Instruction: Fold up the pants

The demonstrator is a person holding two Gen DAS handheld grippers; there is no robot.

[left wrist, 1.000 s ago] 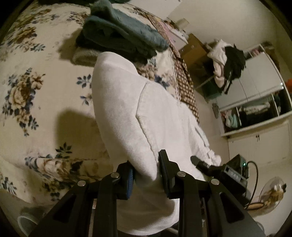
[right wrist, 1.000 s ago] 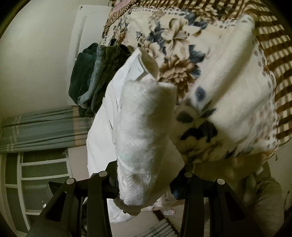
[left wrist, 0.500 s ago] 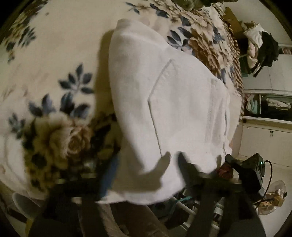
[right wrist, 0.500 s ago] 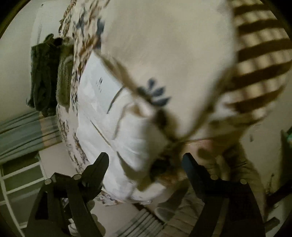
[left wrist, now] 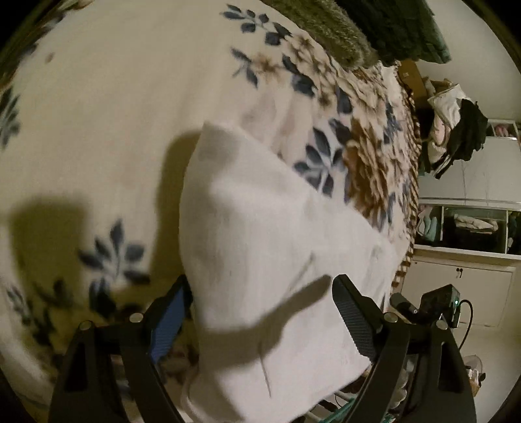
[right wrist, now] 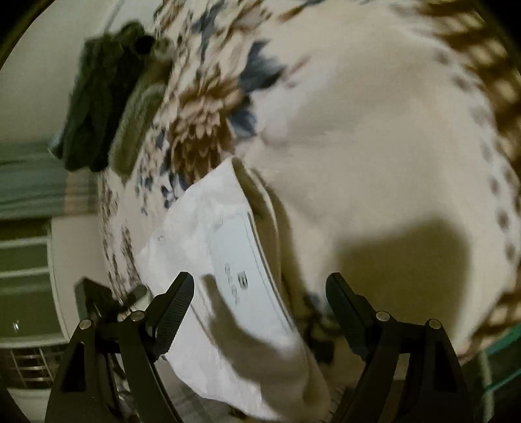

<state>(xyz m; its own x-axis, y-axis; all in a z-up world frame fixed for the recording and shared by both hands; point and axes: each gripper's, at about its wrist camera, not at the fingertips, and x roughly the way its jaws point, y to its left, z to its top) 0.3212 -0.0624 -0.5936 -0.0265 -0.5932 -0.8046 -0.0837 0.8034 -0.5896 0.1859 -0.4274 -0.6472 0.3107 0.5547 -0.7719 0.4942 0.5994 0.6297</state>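
The white pants [left wrist: 260,247] lie folded on the floral blanket [left wrist: 97,130], their near end at the blanket's edge. The left gripper [left wrist: 260,312] hangs over that near end, its jaws opening, wide, with the cloth between them but the pads clear of it. The right gripper [right wrist: 260,309] stands wide over the pants' [right wrist: 208,247] other side, pressing nothing. Beyond the pants, on the blanket's [right wrist: 374,146] far part, sits a pile of dark green clothes [left wrist: 384,29].
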